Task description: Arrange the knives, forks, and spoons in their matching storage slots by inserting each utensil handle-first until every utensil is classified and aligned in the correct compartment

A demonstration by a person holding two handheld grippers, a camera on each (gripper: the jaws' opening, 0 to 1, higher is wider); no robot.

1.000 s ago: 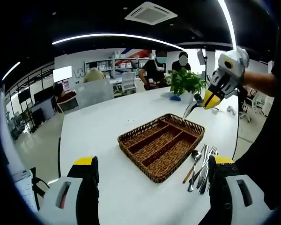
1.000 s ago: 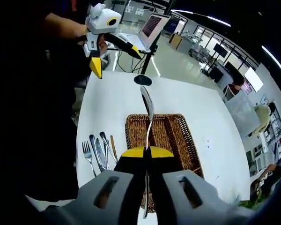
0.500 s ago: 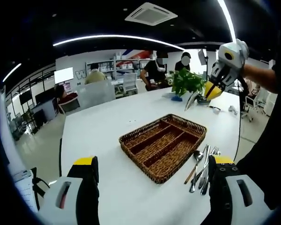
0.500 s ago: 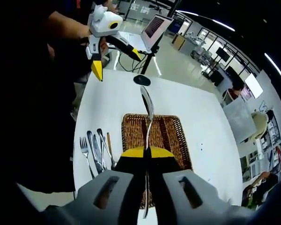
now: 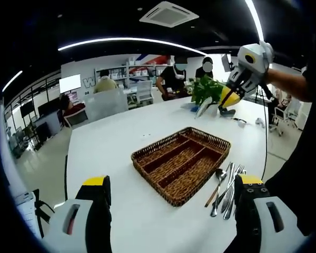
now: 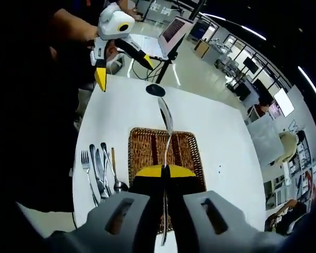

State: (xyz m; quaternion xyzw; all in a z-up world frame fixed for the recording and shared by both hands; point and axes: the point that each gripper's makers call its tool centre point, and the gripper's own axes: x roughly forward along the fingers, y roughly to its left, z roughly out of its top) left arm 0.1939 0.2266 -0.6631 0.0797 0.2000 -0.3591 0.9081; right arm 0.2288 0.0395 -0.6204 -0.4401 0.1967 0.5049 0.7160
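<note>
since one second ago my right gripper (image 5: 227, 98) has risen higher above the wicker tray (image 5: 181, 164), its jaws closed on a spoon (image 6: 166, 126). my left gripper (image 5: 168, 203) hangs wide open and holds nothing, just before the tray. the risk i see: the spoon is held thin between the jaws, bowl forward, so it may turn or slip and land in a wrong slot. loose cutlery (image 5: 225, 188) lies beside the tray on the white table (image 5: 116, 142). a plant (image 5: 209, 90) and some people stand beyond, well apart.
</note>
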